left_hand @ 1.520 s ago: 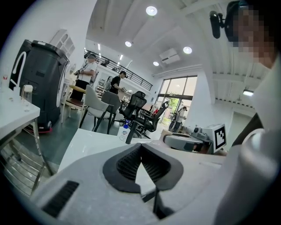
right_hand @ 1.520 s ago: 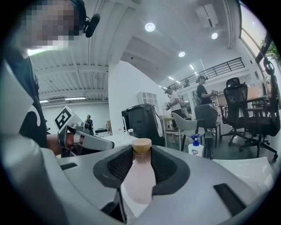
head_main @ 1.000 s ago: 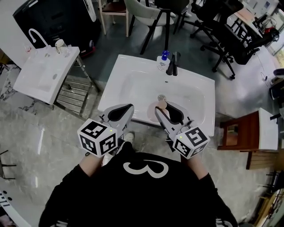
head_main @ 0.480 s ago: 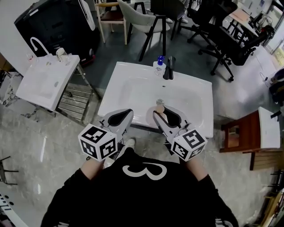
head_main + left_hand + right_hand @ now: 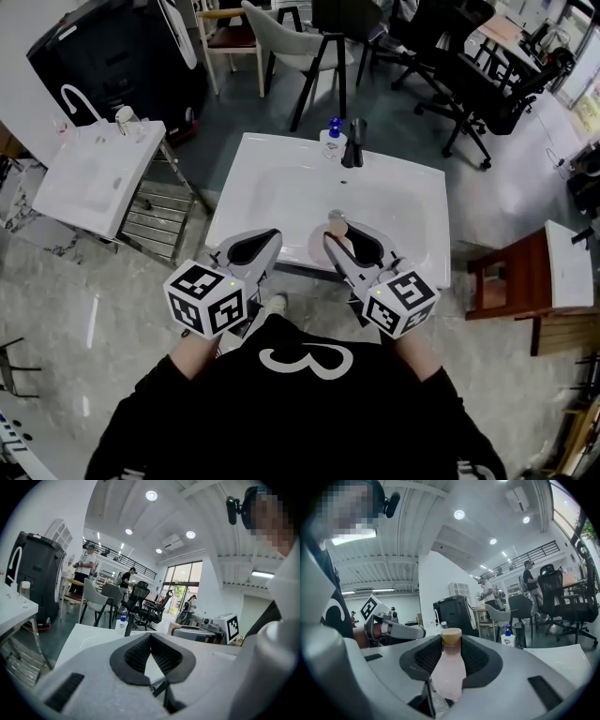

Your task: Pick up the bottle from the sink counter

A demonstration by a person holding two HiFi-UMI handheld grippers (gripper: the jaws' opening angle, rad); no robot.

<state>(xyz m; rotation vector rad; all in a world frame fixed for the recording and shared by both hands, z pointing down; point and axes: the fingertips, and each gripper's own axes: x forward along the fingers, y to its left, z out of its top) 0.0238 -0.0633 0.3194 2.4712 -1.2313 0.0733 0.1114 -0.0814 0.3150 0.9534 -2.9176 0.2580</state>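
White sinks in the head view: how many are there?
2. One sink lies straight ahead of the person, with a black faucet on it; the other sink stands further left. More could be outside the view.

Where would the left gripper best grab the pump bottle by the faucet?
Probably on the pump bottle's body, below the blue pump head, coming in from its left. It stands upright, and the black faucet crowds its right side. The left gripper is empty.

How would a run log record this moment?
right gripper: shut on pale pink tan-capped bottle | left gripper: shut, empty
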